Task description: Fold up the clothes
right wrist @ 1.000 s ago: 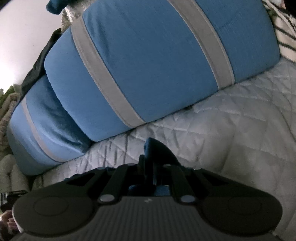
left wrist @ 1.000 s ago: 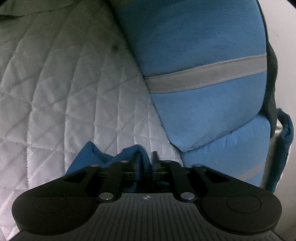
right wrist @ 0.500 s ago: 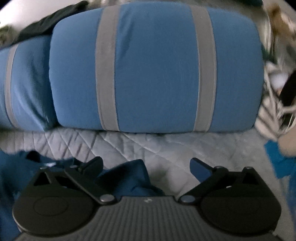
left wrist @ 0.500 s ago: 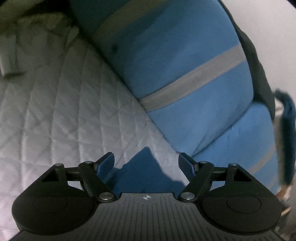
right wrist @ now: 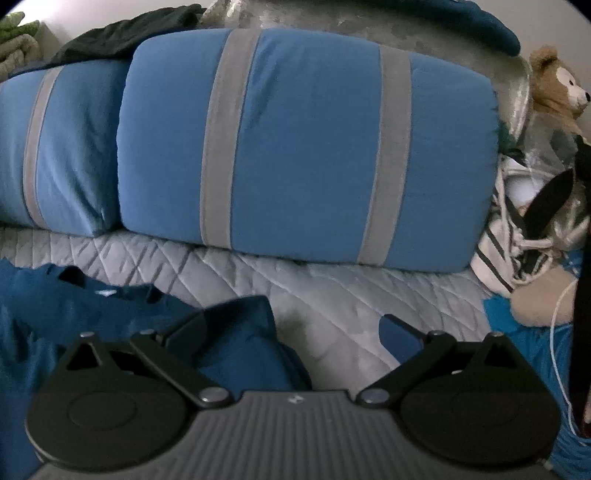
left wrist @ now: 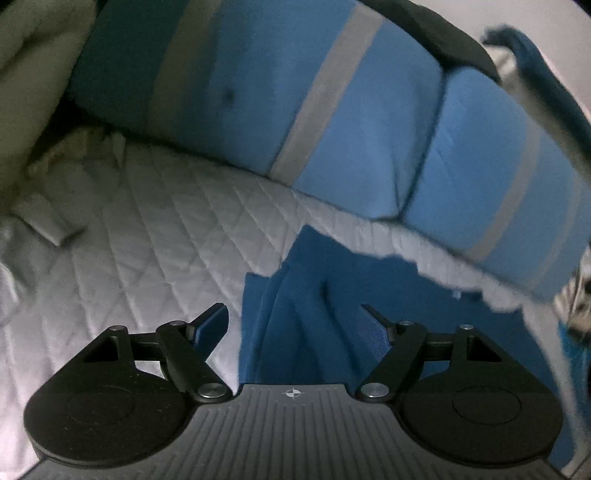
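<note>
Left gripper (left wrist: 293, 326): jaws stand wide apart and grip nothing. Between and beneath the fingers lies the dark blue garment (left wrist: 314, 295), rumpled, with lengthwise creases and a pointed corner reaching toward the pillows; whether the right finger touches the cloth cannot be told. The left finger hangs over bare quilt.

Right gripper (right wrist: 299, 326): jaws spread fully wide, holding nothing. A bunched fold of the same dark blue garment (right wrist: 243, 332) sits just beside the left finger and partly behind it; contact cannot be told. The right finger stands over bare quilt.

Garment: a plain, deep blue fabric, unfolded and uneven. It spreads across the lower left of the right wrist view, where a small pale tag shows near its ragged upper edge, and across the lower centre and right of the left wrist view. It rests on the white quilted bed cover (right wrist: 332, 291), in front of the pillows.

Surroundings: two blue pillows with grey stripes, the larger pillow (right wrist: 306, 147) and the smaller pillow (right wrist: 62, 147), lie side by side along the far edge of the quilt. A dark cloth (right wrist: 122, 33) lies on top of them. At the right edge sit a teddy bear (right wrist: 557, 85) and a striped cloth (right wrist: 509, 243).
</note>
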A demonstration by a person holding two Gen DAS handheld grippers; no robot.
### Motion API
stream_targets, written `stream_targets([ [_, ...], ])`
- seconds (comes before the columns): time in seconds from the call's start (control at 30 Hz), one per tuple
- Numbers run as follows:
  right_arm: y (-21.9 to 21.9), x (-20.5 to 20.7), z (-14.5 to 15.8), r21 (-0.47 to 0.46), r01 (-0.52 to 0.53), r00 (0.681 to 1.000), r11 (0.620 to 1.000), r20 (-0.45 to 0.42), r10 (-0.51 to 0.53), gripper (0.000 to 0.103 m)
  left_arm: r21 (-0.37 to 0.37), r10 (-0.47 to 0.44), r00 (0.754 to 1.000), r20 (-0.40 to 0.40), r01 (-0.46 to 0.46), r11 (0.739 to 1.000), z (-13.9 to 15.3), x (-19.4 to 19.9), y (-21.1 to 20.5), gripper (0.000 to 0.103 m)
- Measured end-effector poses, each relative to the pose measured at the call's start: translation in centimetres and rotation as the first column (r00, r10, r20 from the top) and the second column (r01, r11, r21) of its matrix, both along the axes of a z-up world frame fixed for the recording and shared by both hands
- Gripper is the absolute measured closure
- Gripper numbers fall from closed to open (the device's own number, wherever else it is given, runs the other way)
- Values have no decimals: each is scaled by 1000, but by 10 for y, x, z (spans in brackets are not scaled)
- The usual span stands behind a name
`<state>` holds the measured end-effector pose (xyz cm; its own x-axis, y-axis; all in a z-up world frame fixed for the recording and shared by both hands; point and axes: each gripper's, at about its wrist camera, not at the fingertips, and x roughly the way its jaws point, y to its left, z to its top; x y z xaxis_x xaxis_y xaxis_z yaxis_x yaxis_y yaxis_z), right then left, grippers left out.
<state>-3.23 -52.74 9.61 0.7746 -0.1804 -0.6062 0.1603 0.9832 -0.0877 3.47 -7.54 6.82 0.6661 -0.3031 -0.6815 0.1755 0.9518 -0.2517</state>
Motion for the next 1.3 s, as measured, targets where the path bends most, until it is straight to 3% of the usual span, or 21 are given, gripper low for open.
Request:
stream_targets([
  [0.33,-9,-37,5,-8,11,1000,1000,-26,-12,0,85,-66,998,25,63,994,15,-40,-4,27],
  [0.57,-25,-67,8,26,-26,998,999,-56,27,0,97,-69,998,9,67,993,19,-56,12,27],
  [0.73,-59,-95,0,212,-71,993,975,-79,89,0,43,-65,997,-37,66,997,11,-65,35,27],
  [0.93,-103,-126,-24,506,-77,980,859,-121,159,0,-28,-27,998,-64,25,999,6,-82,57,27],
  [1.1,-111,-147,-51,622,-75,967,779,-146,210,0,-57,-34,998,-50,31,998,12,-99,57,27],
  [1.3,-122,-161,-85,777,-11,977,629,-125,171,2,-102,-53,998,-30,50,994,20,-117,51,27],
])
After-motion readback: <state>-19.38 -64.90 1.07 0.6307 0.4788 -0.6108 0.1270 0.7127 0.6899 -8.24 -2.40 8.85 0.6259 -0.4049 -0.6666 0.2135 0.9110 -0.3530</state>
